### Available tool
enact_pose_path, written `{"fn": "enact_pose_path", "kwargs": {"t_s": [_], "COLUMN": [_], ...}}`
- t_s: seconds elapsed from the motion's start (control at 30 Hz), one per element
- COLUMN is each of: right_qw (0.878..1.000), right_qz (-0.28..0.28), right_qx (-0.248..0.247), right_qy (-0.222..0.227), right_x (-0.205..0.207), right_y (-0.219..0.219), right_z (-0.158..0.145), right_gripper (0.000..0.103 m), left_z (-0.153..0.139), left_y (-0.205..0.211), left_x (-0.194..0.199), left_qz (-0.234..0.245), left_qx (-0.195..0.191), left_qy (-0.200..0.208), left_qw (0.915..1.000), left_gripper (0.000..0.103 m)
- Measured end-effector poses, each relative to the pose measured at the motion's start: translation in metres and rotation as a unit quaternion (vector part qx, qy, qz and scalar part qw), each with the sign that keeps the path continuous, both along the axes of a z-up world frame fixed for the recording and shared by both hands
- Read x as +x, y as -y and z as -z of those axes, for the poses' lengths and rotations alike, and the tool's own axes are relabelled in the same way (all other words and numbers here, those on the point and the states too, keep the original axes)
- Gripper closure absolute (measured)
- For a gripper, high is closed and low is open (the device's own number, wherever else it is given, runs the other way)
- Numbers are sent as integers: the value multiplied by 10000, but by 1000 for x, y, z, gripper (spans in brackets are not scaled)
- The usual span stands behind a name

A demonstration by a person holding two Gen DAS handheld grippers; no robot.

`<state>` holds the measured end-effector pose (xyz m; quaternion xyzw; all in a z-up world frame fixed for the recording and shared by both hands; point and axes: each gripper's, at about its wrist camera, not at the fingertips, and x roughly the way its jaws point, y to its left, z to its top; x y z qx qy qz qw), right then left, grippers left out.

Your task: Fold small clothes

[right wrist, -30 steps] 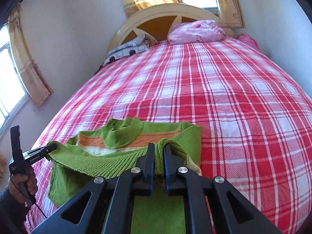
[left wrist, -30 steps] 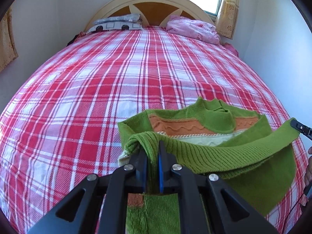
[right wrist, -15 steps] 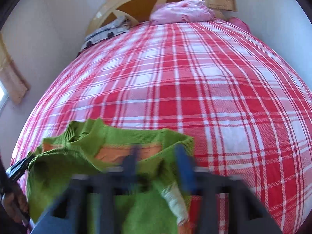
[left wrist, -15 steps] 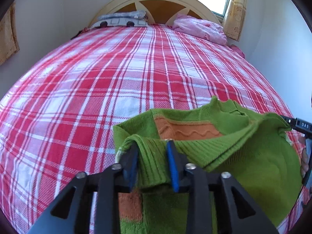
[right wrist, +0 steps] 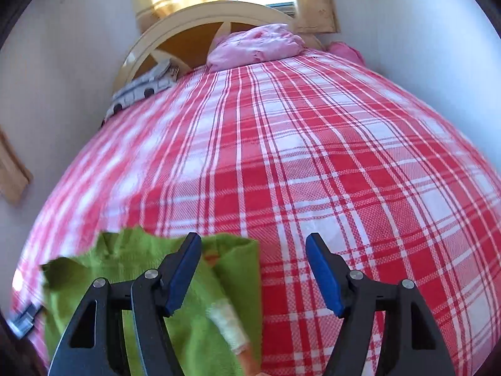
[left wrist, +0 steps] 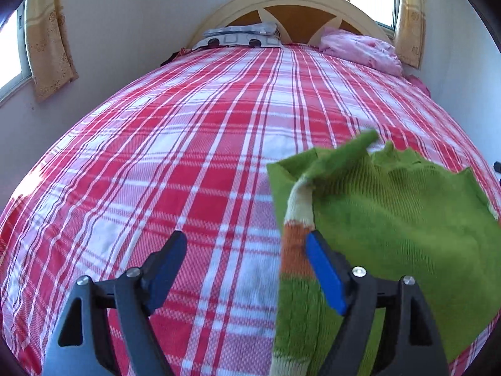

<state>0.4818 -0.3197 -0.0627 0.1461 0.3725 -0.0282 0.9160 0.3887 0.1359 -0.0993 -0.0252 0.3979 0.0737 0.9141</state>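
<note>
a home bedroom: plaid-sheeted bed (left wrist: 194,144), arched headboard (left wrist: 291,6), pillows (left wrist: 360,48) and curtained windows (left wrist: 47,40).

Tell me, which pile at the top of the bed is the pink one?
The crumpled pink bundle on the right by the headboard. The other pile, the grey patterned pillow, lies flat on the left.

Red plaid bedspread (left wrist: 188,163), arched headboard (left wrist: 291,3), pink bedding (left wrist: 360,50), patterned pillow (left wrist: 241,36), yellow curtains (left wrist: 47,47)

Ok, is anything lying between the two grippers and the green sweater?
Nothing visible. The green sweater lies on the plaid bedsheet, right beside the opening left gripper and the open right gripper.
</note>
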Motion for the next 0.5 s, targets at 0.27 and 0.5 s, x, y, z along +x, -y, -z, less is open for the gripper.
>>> {"fn": "enact_pose_path", "kwargs": {"t_s": [0.27, 0.5], "right_qw": [9924, 9925], "right_qz": [-1009, -799], "right_qx": [-616, -357], "right_qy": [-332, -857], "right_x": [-57, -84], "right_y": [-41, -8], "right_z": [19, 52], "right_gripper": [34, 68], "left_z": [4, 17], "left_y": [1, 10], "left_x": [-43, -60], "left_qz": [174, 399], "left_qx": [-414, -483], "left_qy": [-49, -157], "left_qw": [9990, 9979], "left_gripper": [22, 25]}}
